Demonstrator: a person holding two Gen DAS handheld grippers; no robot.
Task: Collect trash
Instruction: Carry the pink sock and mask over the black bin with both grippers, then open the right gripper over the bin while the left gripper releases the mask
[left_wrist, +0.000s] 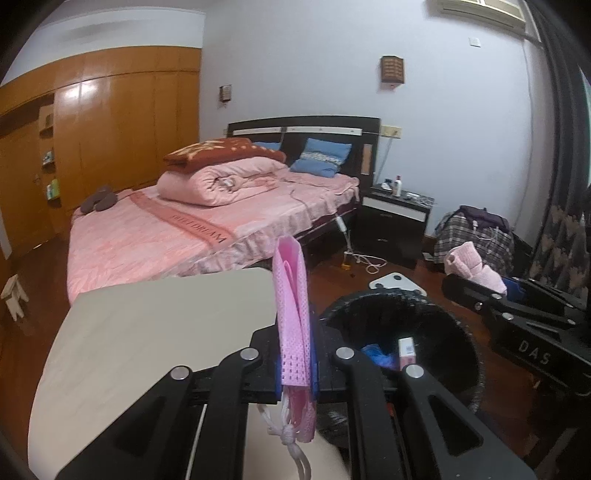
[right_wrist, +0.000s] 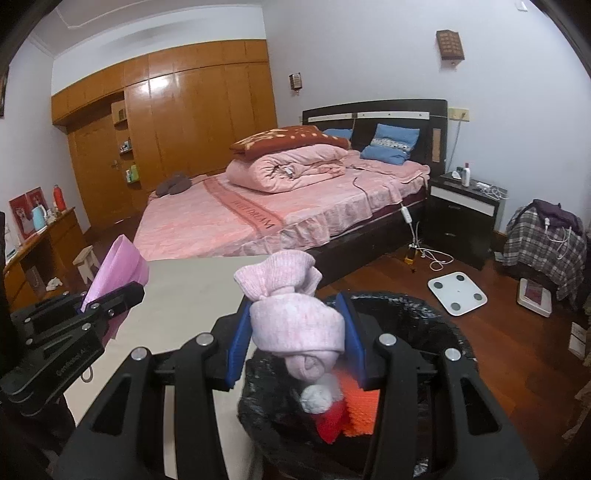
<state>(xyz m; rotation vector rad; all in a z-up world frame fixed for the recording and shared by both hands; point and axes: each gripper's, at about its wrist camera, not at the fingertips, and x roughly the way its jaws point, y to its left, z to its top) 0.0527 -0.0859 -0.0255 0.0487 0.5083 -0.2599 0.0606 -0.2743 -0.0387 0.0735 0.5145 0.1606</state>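
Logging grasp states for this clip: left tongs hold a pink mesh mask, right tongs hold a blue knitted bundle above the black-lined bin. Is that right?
One detail is wrong: the knitted bundle in the right tongs is pale pink, not blue, as the right wrist view shows. The rest stands: the left tongs hold the pink mesh mask, and the bundle hangs above the black-lined bin.

"DAS" on right tool (left_wrist: 476, 291)

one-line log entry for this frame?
left hand-held gripper: shut on mask | right hand-held gripper: sock over bin
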